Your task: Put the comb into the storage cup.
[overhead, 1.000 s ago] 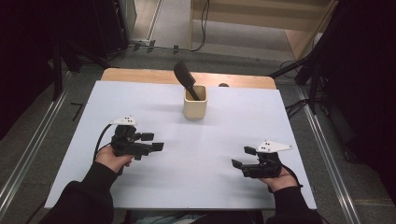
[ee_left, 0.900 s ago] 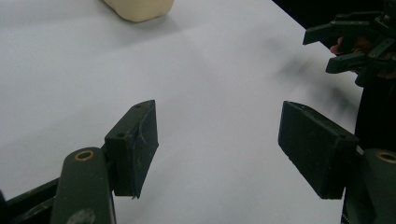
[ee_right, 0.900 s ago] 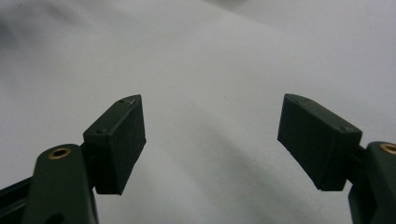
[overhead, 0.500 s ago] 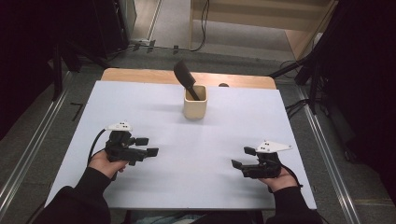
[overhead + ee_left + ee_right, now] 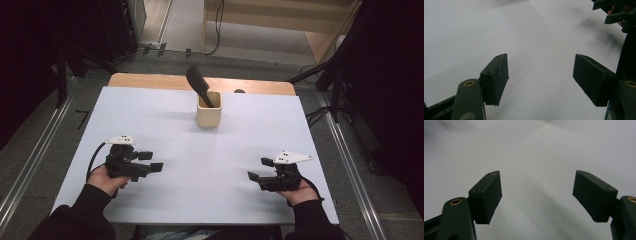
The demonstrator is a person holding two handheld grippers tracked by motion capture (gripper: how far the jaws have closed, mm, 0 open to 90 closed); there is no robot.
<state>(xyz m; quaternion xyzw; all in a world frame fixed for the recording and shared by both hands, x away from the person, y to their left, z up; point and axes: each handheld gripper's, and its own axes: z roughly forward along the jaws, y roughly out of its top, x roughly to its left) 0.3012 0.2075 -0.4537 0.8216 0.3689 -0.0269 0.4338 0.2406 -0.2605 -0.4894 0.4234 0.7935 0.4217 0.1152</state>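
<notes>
With both the left gripper and right gripper gaping empty, you face a light, stiff black spatula leaning in the beige cup mid-table; pinch its upper blade-end, as it probably tips easily.

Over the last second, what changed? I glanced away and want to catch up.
The left gripper slid toward the table's near edge, jaws open and empty. The right gripper stayed put, also open. The cup with the black tool leaning in it did not move.

White-topped table, wooden strip at far edge; beige cup standing near far middle, upright.
</notes>
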